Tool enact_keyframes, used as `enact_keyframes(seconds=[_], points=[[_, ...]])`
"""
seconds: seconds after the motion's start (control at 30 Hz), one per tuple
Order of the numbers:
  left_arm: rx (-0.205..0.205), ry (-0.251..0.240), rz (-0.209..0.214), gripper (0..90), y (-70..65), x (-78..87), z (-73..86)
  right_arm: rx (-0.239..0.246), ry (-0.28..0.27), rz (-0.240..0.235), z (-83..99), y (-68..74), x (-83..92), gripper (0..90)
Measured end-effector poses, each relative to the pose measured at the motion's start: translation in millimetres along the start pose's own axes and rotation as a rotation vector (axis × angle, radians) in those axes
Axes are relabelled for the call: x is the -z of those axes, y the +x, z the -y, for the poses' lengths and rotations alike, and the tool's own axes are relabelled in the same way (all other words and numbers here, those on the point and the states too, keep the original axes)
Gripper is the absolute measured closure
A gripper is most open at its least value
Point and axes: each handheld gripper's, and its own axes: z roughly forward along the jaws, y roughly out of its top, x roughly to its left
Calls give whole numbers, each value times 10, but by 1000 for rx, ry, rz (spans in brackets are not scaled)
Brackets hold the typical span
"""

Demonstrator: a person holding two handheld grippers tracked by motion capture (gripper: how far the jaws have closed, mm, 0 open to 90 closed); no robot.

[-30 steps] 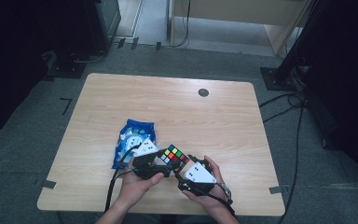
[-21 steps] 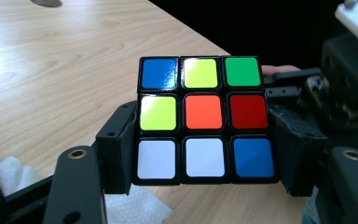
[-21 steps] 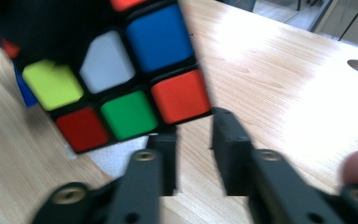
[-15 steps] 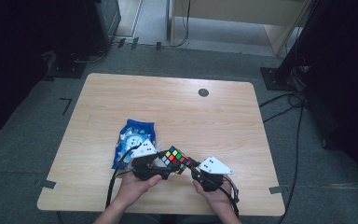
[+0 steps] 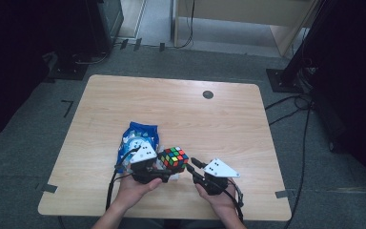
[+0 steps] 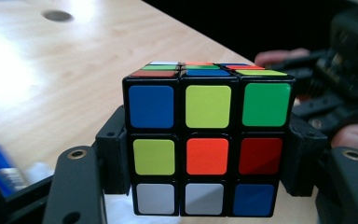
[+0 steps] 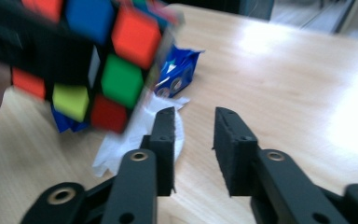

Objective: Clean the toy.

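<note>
Above the desk [image 5: 124, 100] my left claw [image 6: 205, 186] clamps the cube [image 6: 207, 144] steady, so my right claw [image 7: 193, 135], jaws just reopening narrowly and empty, can turn it

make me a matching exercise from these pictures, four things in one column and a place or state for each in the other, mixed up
Things:
1. puzzle cube
2. blue packet
3. right gripper
4. dark round spot

Places or states:
A. set in the tabletop near its far edge
B. jaws apart with nothing between them
C. clamped between the jaws of the left gripper
D. lying on the table beside the left gripper

Pairs: 1-C, 2-D, 3-B, 4-A
</note>
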Motion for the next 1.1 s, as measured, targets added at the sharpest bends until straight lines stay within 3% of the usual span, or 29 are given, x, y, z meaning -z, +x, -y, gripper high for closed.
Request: enact_keyframes(seconds=[0.07,0.13,0.2,0.23,0.27,0.4,0.53,0.67,0.77,0.8,0.83,0.9,0.97,1.1], points=[[7,-17,-22,341,68,70,-11,-16,50,-43,6,17,-131,582],[11,-25,-61,341,163,156,-21,-6,91,-57,0,47,-240,525],[20,-29,-76,341,187,173,-19,4,97,-54,-3,63,-291,512],[26,-35,-113,341,231,203,-11,1,123,-56,-9,89,-399,482],[26,-35,-113,341,231,203,-11,1,123,-56,-9,89,-399,482],[8,-21,-151,341,268,229,6,-61,184,-76,-46,117,-682,439],[-7,-17,-151,341,255,216,16,-55,250,-45,-45,168,-877,415],[-38,-15,-200,341,222,192,39,-35,293,4,7,169,-979,520],[-34,-31,-223,341,223,206,36,4,304,27,48,175,-977,638],[-34,-31,-223,342,223,206,36,4,304,27,48,175,-977,638],[-26,-43,-250,342,232,218,34,29,312,42,54,183,-946,713],[-21,-44,-224,342,250,232,37,32,320,33,58,160,-909,790],[-26,-42,-231,342,246,227,48,44,322,37,65,125,-853,852],[-48,-20,-240,342,212,175,73,-9,264,21,64,-33,-635,886]])
